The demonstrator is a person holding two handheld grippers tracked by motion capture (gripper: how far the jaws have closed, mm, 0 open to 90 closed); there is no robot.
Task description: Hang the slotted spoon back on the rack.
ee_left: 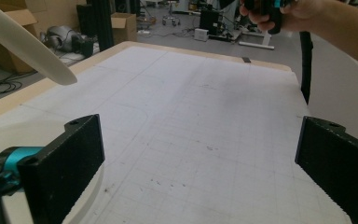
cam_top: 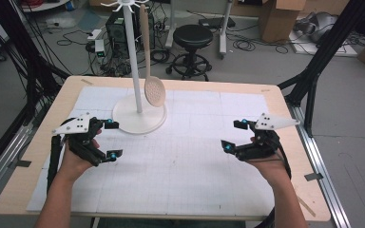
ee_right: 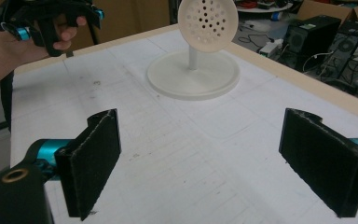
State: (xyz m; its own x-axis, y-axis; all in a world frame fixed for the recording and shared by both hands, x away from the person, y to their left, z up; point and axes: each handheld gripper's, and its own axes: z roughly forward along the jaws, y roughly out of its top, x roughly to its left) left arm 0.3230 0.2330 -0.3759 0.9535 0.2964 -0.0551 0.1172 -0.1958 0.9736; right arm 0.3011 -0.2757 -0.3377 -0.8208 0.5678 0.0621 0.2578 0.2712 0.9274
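Hanging from the stand (cam_top: pixel 138 66) for reach: skimmer (cam_top: pixel 154 90); left claw (cam_top: pixel 112 139) nearer, right claw (cam_top: pixel 234 135) farther, both apart, empty.

Table (cam_top: pixel 43 156): pale wood-look top with a smooth matt edge, covered by a white gridded paper-like mat (cam_top: pixel 180 156), matt, faintly scuffed and speckled with dark marks in the gripper views. Stand (cam_top: pixel 138 118) of matt off-white plastic, smooth on pole and round base; slotted spoon (cam_top: pixel 154 90) hanging on it looks like light wood or wood-toned plastic, cannot tell which, with a matt perforated bowl. Left gripper (cam_top: pixel 110 140) and right gripper (cam_top: pixel 233 135): matt black plastic bodies, jaw faces rough and finely ribbed, teal anodised-looking metal fittings with slight sheen, flat grey top plates.
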